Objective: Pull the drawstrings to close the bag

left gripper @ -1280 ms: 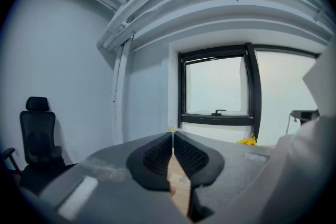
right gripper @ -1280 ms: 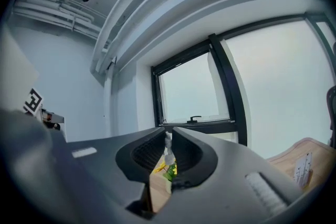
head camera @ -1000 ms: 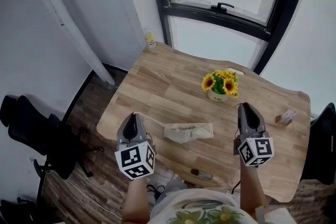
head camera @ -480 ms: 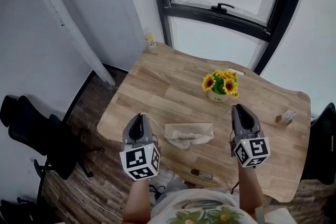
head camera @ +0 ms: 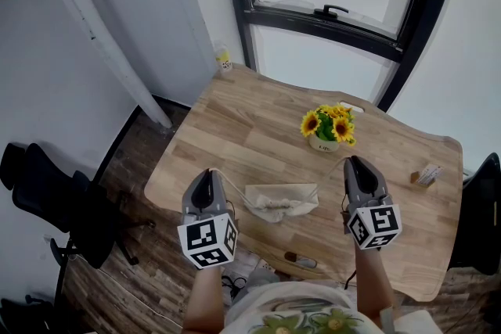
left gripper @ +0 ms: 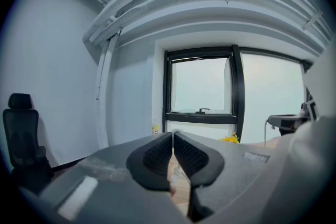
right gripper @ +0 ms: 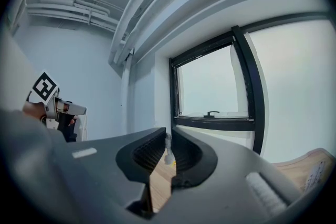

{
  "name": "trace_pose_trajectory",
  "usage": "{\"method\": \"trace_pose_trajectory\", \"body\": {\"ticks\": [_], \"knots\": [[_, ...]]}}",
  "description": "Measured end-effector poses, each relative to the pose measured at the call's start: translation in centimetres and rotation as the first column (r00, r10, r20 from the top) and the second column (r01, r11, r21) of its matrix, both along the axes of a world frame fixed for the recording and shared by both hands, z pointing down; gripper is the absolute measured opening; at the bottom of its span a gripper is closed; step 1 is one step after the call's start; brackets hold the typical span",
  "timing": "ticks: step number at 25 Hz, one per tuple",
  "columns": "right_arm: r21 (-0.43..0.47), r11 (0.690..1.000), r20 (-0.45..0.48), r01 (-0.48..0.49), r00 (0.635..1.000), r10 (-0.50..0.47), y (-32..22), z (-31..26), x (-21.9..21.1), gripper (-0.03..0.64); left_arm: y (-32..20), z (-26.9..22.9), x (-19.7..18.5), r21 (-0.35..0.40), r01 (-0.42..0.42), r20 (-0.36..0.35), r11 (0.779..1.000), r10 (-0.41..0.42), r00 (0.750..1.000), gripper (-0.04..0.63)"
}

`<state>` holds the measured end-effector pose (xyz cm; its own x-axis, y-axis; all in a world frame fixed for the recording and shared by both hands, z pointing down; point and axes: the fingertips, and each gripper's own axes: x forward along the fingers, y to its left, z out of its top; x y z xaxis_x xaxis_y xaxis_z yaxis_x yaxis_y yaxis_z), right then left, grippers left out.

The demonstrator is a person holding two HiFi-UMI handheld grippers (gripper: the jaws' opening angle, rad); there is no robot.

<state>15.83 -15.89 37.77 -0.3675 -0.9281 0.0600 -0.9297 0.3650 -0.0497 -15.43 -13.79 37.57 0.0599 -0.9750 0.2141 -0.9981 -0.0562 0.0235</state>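
Note:
A beige drawstring bag (head camera: pixel 279 200) lies flat on the wooden table (head camera: pixel 235 121), near its front edge, with its mouth gathered. A thin drawstring (head camera: pixel 232 185) runs from the bag's left side up to my left gripper (head camera: pixel 207 173). In the left gripper view the left gripper (left gripper: pixel 172 139) has its jaws pressed together, and the cord itself is hidden there. A second drawstring (head camera: pixel 327 176) leads right to my right gripper (head camera: pixel 354 161). Its knotted end (right gripper: pixel 167 152) shows pinched between the right gripper's (right gripper: pixel 168 150) pads. Both grippers hover beside the bag, one on each side.
A pot of sunflowers (head camera: pixel 329 127) stands behind the bag. A small card holder (head camera: pixel 427 174) sits at the table's right edge, a small dark object (head camera: pixel 301 259) at the front edge, a yellow figurine (head camera: pixel 225 59) at the far corner. A black chair (head camera: pixel 47 195) stands left.
Both grippers have moved inward toward the bag, so the cords hang less taut. The bag has settled a little nearer. In the last half second almost nothing moved.

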Motion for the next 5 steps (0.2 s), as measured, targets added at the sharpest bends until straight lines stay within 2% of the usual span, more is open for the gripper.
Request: {"method": "trace_pose_trajectory", "body": {"ticks": [5], "knots": [[-0.009, 1.000, -0.008, -0.002, 1.000, 0.002, -0.09, 0.31, 0.15, 0.035, -0.10, 0.16, 0.41, -0.003, -0.008, 0.001, 1.000, 0.008, 1.000, 0.015]]}}
